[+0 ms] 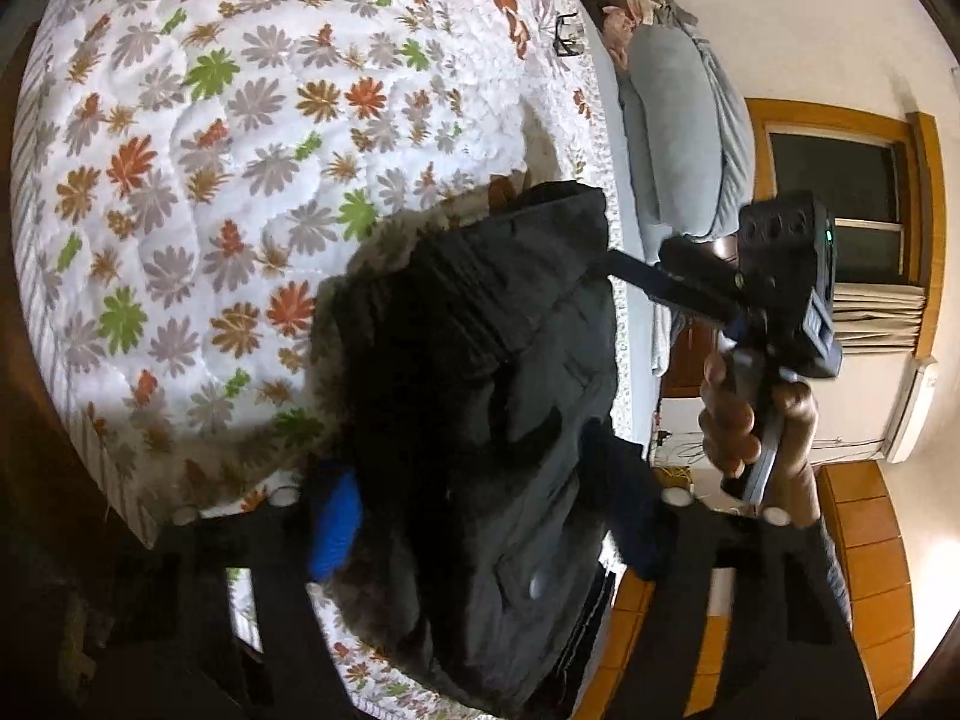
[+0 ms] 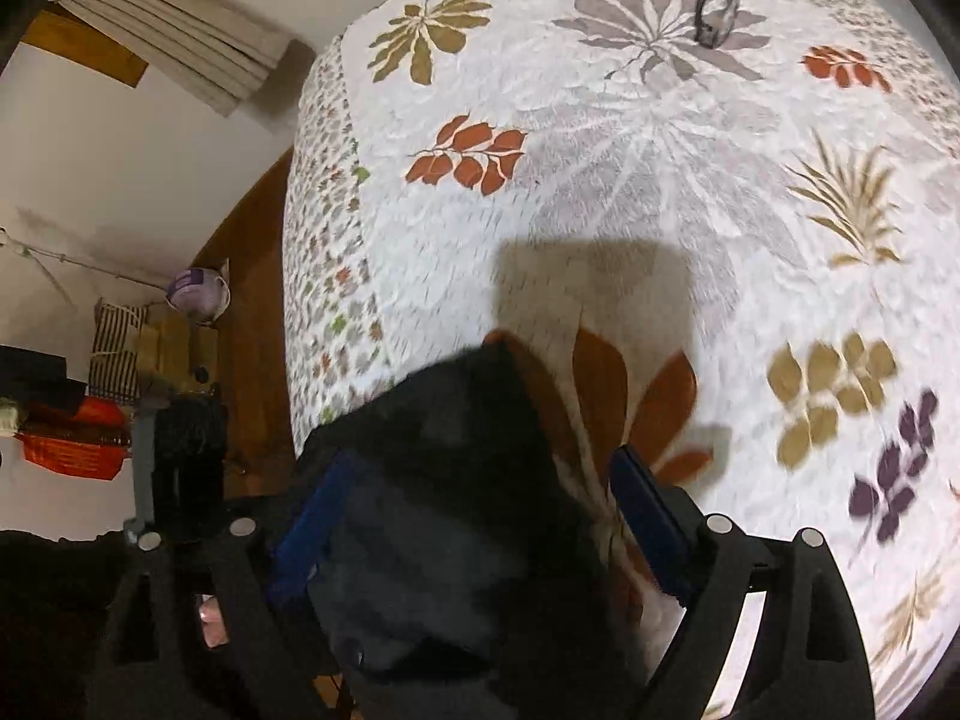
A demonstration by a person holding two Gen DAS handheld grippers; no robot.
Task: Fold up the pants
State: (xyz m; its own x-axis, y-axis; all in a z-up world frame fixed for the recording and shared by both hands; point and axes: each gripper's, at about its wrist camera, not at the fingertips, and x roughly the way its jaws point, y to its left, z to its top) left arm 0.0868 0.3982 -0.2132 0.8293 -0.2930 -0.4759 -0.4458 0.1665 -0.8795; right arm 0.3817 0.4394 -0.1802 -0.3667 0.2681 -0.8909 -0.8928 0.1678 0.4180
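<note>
**Dark pants bunched at the bed's near edge, both grippers working the cloth**

The bed (image 1: pixel 180 192), under a white quilt printed with leaves, is filling both views. The pants (image 1: pixel 480 408) are lying at the bed's near edge in a thick dark heap, with a button showing on the part closest to the left wrist camera, so that end is probably the waistband. A pair of glasses (image 1: pixel 567 36) is resting well apart, toward the far side of the bed.

The left gripper (image 1: pixel 492 516) is reaching into the heap; its jaws are standing part-way in with cloth between them, though I cannot tell whether the pads are pressing yet. The right gripper (image 2: pixel 480 534), carried in a hand (image 1: pixel 756 420), is hovering over 1 corner of the pants with its jaws wide and gripping nothing.

The fabric is looking soft, heavy and limp, so it will likely sag and drag. Pinching a seamed edge or the waistband should be holding better than a loose fold.
</note>
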